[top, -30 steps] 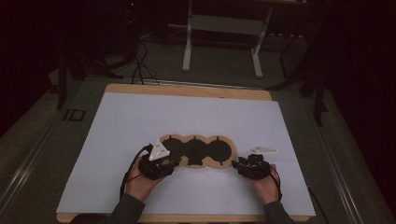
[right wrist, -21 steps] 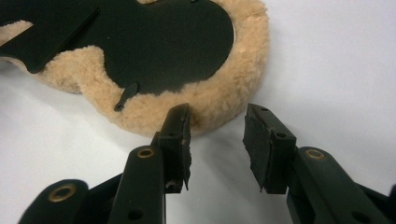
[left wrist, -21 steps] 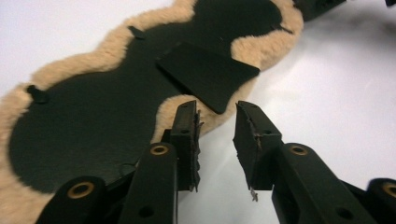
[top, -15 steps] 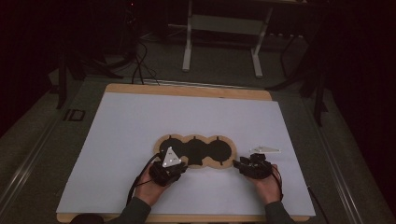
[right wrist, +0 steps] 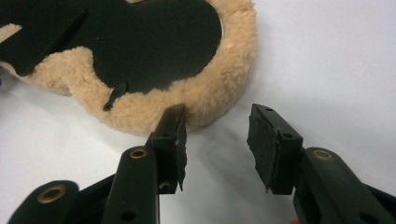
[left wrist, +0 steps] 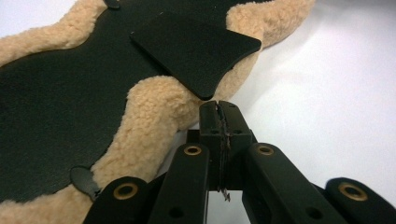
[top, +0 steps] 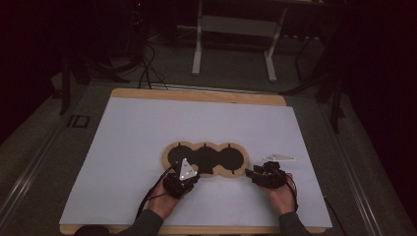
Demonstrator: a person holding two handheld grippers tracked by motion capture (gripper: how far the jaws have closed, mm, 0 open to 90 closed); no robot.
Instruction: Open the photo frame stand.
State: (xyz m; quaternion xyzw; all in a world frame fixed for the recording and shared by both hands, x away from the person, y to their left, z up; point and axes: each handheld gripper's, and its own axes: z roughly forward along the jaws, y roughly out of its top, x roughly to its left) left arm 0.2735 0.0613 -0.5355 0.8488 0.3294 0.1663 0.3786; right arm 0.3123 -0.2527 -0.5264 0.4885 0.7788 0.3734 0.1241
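A three-lobed mat, black inside with a tan fleece border, lies flat near the table's front. My left gripper sits at its near-left edge. In the left gripper view that gripper has just closed and is shut; its tips touch the fleece under the corner of a loose black flap, and I see nothing pinched. My right gripper rests at the mat's near-right end. Its jaws have just been opening and stand open with bare table between them, the left finger close to the fleece.
A white cover spans the wooden table. A small pale flat piece shows just beyond the right gripper; whether it lies on the table I cannot tell. Metal stand legs and cables are on the dark floor behind.
My left hand has shifted right and sunk toward the mat's near-left edge, and its top plate has tilted. The right hand has stayed where it was.
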